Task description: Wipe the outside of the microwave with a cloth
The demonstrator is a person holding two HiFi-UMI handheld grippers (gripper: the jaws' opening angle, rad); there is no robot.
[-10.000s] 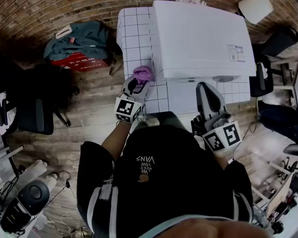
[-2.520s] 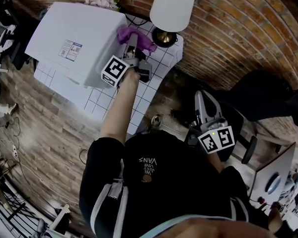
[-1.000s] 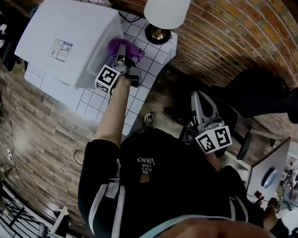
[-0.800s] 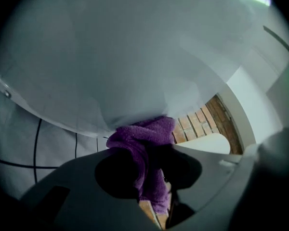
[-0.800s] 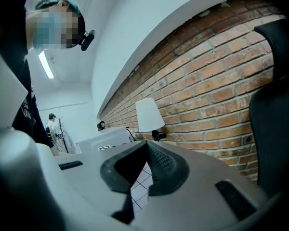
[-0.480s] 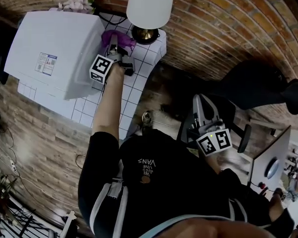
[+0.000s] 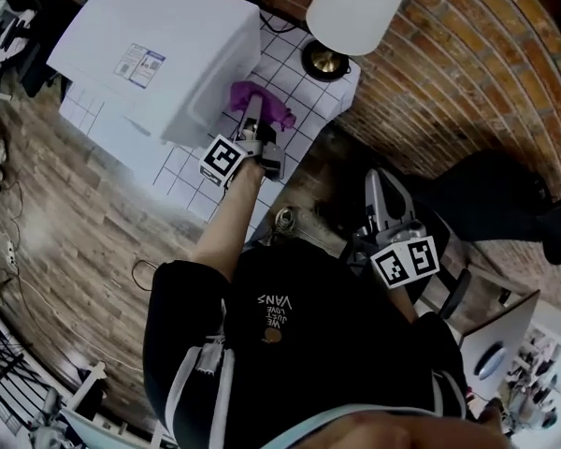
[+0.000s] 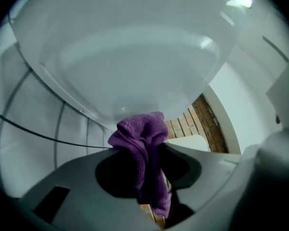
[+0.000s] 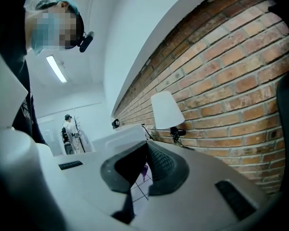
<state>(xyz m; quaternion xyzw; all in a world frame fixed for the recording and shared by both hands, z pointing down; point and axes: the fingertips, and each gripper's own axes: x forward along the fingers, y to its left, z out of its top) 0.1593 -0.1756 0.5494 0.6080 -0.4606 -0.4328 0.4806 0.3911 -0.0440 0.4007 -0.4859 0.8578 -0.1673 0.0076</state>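
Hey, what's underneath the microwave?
A white tiled table shows beneath the microwave and sticks out along two of its sides. The part directly under the microwave is covered, so anything lying there cannot be seen.

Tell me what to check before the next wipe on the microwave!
1. Purple cloth clamped in the left gripper: ok.
2. Cloth pressed against the microwave side wall: cannot tell.
3. Right gripper well away from the microwave, shut, nothing in it: ok.
4. Lamp standing apart from the cloth: ok.
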